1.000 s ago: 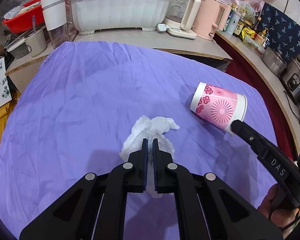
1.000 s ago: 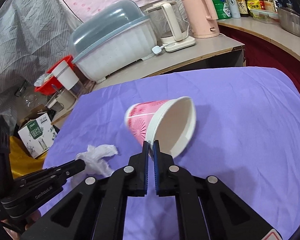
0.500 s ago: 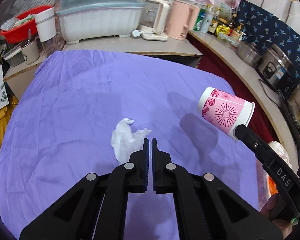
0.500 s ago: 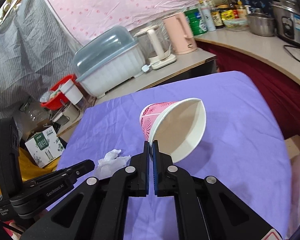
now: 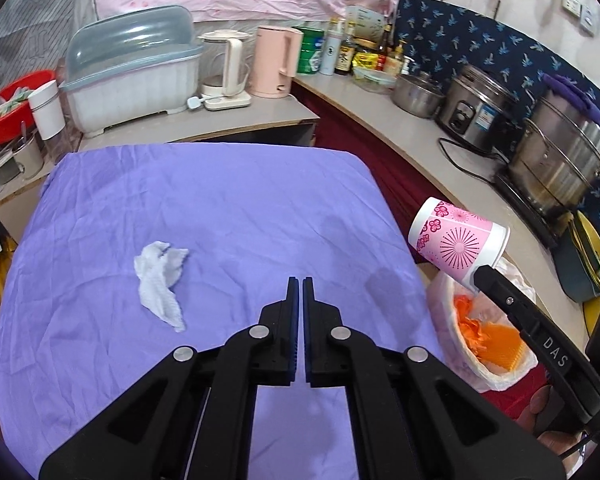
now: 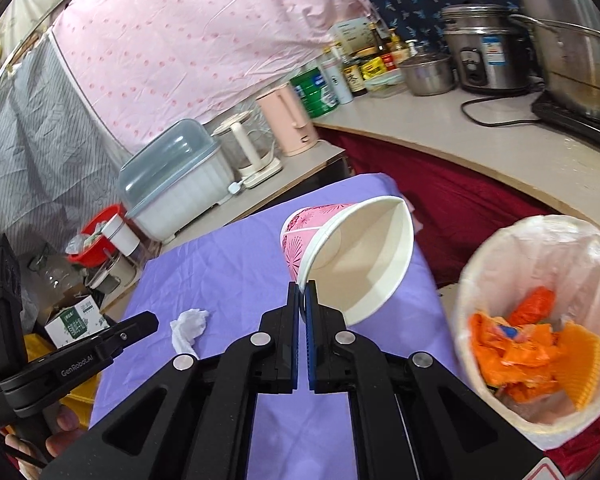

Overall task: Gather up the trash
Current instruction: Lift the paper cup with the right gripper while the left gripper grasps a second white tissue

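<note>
My right gripper (image 6: pixel 302 286) is shut on the rim of a pink flowered paper cup (image 6: pixel 352 256) and holds it in the air by the table's right edge; the cup also shows in the left wrist view (image 5: pixel 456 238), above the bin. A white-lined trash bin (image 6: pixel 540 308) with orange scraps stands on the floor right of the table, and shows in the left wrist view (image 5: pixel 476 328). A crumpled white tissue (image 5: pixel 160 280) lies on the purple tablecloth (image 5: pixel 220 208), left of my left gripper (image 5: pixel 298 280), which is shut and empty above the cloth.
A counter behind the table holds a white dish box (image 5: pixel 128 68), a glass kettle (image 5: pixel 224 68), a pink kettle (image 5: pixel 276 60) and bottles. Steel pots (image 5: pixel 560 152) and a rice cooker (image 5: pixel 472 108) line the right counter. A red basin (image 5: pixel 12 100) sits far left.
My left gripper rose and pulled back to the right, away from the tissue, which stayed on the cloth. My right gripper carried the cup right, toward the bin now in view.
</note>
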`<action>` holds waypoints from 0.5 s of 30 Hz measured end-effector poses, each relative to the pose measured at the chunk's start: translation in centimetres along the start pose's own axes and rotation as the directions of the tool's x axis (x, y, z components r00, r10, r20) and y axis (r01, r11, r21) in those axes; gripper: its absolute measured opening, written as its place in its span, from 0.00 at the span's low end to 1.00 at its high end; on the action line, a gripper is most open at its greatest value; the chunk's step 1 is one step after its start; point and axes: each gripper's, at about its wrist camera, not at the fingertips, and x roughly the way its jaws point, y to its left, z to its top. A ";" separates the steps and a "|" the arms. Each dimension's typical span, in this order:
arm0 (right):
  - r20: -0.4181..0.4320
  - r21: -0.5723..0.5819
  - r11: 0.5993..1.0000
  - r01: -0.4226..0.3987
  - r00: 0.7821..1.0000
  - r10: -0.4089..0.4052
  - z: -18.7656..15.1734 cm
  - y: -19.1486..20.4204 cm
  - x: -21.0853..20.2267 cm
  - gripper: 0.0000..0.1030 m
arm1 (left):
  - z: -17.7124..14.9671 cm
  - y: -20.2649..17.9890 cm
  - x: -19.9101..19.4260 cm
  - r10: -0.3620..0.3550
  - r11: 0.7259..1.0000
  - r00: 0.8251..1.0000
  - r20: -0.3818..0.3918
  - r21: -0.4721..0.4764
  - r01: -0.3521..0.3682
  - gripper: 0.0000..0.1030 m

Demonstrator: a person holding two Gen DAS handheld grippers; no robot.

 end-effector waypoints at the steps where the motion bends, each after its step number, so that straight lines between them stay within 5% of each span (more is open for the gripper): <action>1: 0.002 0.006 1.000 0.007 1.000 -0.007 -0.1 -0.4 -0.5 0.04 | -0.3 -0.3 0.1 0.001 1.000 1.000 -0.004 0.003 -0.001 0.02; 5: 0.001 0.004 1.000 0.020 1.000 -0.020 -0.7 -1.3 -1.1 0.04 | -0.9 0.6 1.0 0.056 0.998 0.998 -0.007 -0.025 -0.056 0.09; 9: -0.015 0.002 1.000 0.010 1.000 -0.010 -1.2 -1.1 -0.1 0.04 | -1.4 5.3 3.6 0.149 0.982 0.987 -0.057 -0.111 -0.155 0.45; 15: -0.040 -0.016 1.000 -0.023 0.999 0.022 -0.9 0.9 3.4 0.04 | -1.3 11.9 8.2 0.234 0.950 0.962 -0.143 -0.177 -0.257 0.56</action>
